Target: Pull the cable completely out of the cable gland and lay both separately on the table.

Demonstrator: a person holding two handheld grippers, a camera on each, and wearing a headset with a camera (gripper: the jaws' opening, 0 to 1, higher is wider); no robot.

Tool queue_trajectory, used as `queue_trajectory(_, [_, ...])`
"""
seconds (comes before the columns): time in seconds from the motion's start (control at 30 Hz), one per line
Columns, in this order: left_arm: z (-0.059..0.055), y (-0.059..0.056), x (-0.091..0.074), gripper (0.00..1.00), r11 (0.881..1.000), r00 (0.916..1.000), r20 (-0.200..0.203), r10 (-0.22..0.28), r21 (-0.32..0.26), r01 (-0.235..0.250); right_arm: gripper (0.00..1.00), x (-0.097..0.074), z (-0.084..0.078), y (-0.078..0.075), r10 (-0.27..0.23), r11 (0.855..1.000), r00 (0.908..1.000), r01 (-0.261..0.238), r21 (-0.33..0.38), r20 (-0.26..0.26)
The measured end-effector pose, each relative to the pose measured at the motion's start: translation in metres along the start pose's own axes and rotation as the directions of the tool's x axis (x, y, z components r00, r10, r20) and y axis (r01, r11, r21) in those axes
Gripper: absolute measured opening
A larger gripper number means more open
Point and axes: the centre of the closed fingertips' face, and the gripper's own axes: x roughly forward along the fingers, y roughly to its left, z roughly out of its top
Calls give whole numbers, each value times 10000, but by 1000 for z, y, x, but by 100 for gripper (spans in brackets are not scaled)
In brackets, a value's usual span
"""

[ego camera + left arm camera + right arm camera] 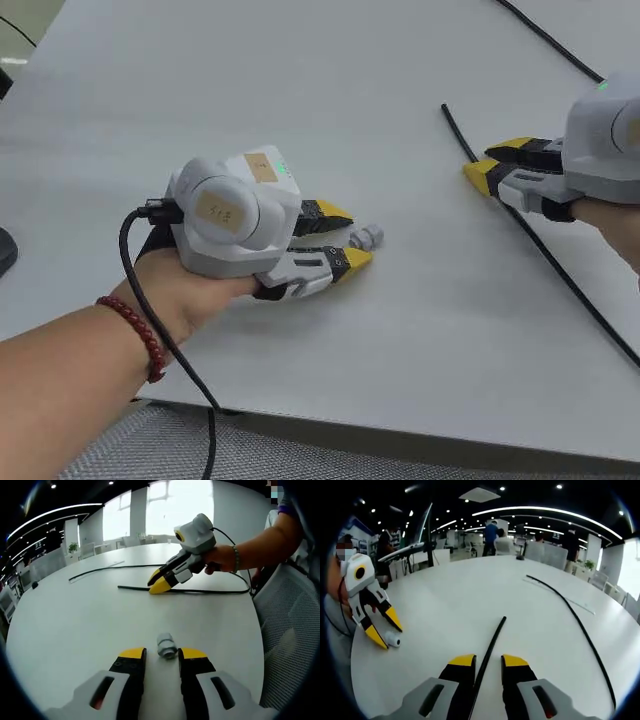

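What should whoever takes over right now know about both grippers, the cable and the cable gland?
Left gripper: open, low over the table, with the cable gland lying just off its tips, not gripped.
Right gripper: open, jaws straddling the black cable near its free end; the cable lies flat on the table.
Done: cable is out of the gland, and the two lie well apart.
To do: back both grippers away.

The head view looks steeply down from above onto the pale grey bench [420, 380], with the small grey plastic cable gland [366, 237] near mid-frame. The left gripper view sits low and close behind the gland, facing across the bench beyond it. The right gripper view skims low along the thin black cable [496, 636], with the gland far to its left. All three views share the gland and the cable.
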Motion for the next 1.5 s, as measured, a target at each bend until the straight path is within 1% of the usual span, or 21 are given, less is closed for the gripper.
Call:
queue_trajectory(0.17, [2,1,-1,30,10000,10000,48,47,-32,-47,20,-4,5,-2,-95,9999,9998,96,-55,180])
queue_trajectory(0.3, [7,2,-3,35,9999,9999,146,39,-140,-37,24,-8,10,-5,-227,9997,9990,230,-67,377])
queue_trajectory(0.33, [8,3,-4,37,9998,9998,185,49,-171,-45,25,-10,11,-5,-251,9996,9988,255,-82,430])
queue_trajectory(0.43, [13,5,-9,41,9997,9994,337,113,-228,-105,33,-14,17,-6,-345,9991,9970,360,-210,695])
queue_trajectory(0.53, [13,8,-14,44,9996,9994,282,217,-204,-212,37,-20,19,-7,-472,9978,9955,508,-421,822])
queue_trajectory(0.6, [14,10,-18,44,9993,9991,299,306,-217,-300,40,-23,19,-8,-530,9980,9954,555,-304,795])
queue_trajectory(0.7, [15,13,-23,47,9985,9985,319,448,-320,-438,40,-27,19,-9,-614,9975,9950,639,-294,788])
queue_trajectory(0.77, [15,14,-26,48,9978,9979,321,556,-390,-543,42,-31,19,-8,-655,9972,9945,682,-302,821])
queue_trajectory(0.87, [17,15,-30,53,9964,9969,341,712,-477,-695,43,-37,18,-8,-722,9968,9936,747,-266,865])
queue_trajectory(0.93, [19,15,-34,56,9955,9961,395,788,-566,-765,46,-41,17,-7,-801,9962,9933,825,-264,833])
queue_trajectory(1.03, [24,18,-41,58,9927,9931,540,1040,-676,-1003,50,-50,19,-7,-871,9960,9917,887,-125,945])
queue_trajectory(1.13, [29,21,-48,60,9897,9896,731,1241,-808,-1181,50,-62,24,-8,-1046,9937,9872,1086,-269,1207])
queue_trajectory(1.2, [32,22,-53,60,9879,9876,771,1367,-850,-1301,51,-74,26,-8,-1214,9921,9849,1244,-172,1233])
queue_trajectory(1.3, [37,24,-60,61,9844,9835,876,1581,-924,-1500,53,-84,28,-8,-1339,9906,9823,1362,-86,1312])
queue_trajectory(1.33, [39,25,-62,61,9830,9819,919,1657,-951,-1570,54,-87,29,-8,-1381,9901,9813,1401,-57,1338])
queue_trajectory(1.4, [45,26,-70,63,9779,9756,1099,1902,-1087,-1784,55,-102,33,-6,-1546,9877,9758,1562,19,1544])
queue_trajectory(1.5, [53,24,-77,66,9724,9688,1319,2099,-1309,-1929,58,-118,36,-4,-1734,9844,9688,1759,16,1771])
